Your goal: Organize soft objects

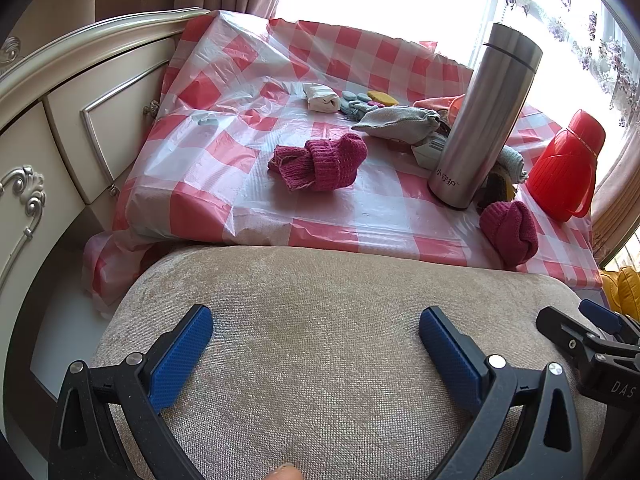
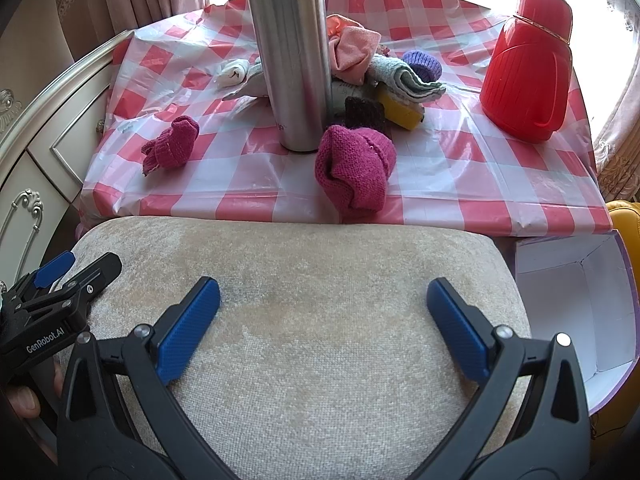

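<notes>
While hand-held gripper (image 2: 323, 328) gapes, magenta sock (image 2: 354, 168) beyond.

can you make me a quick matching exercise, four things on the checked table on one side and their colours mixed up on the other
Things:
1. flask
2. jug
3. sponge
4. rolled sock near the table's front edge

Colours:
a. yellow
b. magenta
c. silver
d. red

Pairs: 1-c, 2-d, 3-a, 4-b
</notes>
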`<state>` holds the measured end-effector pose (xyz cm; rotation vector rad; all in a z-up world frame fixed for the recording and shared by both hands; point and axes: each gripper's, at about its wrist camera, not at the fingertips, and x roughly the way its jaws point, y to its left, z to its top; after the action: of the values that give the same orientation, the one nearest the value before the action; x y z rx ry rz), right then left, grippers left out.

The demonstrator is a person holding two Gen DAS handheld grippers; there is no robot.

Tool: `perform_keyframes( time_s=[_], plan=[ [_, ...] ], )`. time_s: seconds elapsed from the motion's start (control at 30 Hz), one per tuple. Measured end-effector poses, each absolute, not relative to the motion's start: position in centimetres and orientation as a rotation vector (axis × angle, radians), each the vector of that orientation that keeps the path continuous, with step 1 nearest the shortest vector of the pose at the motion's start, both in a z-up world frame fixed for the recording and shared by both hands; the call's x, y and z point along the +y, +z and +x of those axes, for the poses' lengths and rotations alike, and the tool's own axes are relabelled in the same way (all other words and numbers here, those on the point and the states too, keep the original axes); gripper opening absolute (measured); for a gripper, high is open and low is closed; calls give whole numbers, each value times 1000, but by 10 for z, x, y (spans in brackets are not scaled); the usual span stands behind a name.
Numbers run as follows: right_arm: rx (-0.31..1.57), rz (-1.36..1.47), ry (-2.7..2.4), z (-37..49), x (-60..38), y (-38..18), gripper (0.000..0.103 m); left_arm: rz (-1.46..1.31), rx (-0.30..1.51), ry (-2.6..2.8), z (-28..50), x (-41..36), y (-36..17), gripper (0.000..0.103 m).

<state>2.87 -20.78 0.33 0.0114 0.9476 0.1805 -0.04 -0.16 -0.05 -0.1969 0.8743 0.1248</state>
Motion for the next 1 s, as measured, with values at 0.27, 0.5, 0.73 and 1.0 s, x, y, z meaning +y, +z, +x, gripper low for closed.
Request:
perform_keyframes(
  time_s=[0.27,0.5,0.73,1.0],
  plan=[
    [941,14,181,28,-208,5,103,-196,874,125,-1,-2,-1,103],
    [927,18,183,29,-209,5,103,-196,873,125,-1,-2,-1,103],
    [918,29,189,29,-210,4,103,-197,883,129,0,-2,-1,103],
    [963,24,231,36,-214,5,103,-178,890,151,3,-5,2,103]
  ],
)
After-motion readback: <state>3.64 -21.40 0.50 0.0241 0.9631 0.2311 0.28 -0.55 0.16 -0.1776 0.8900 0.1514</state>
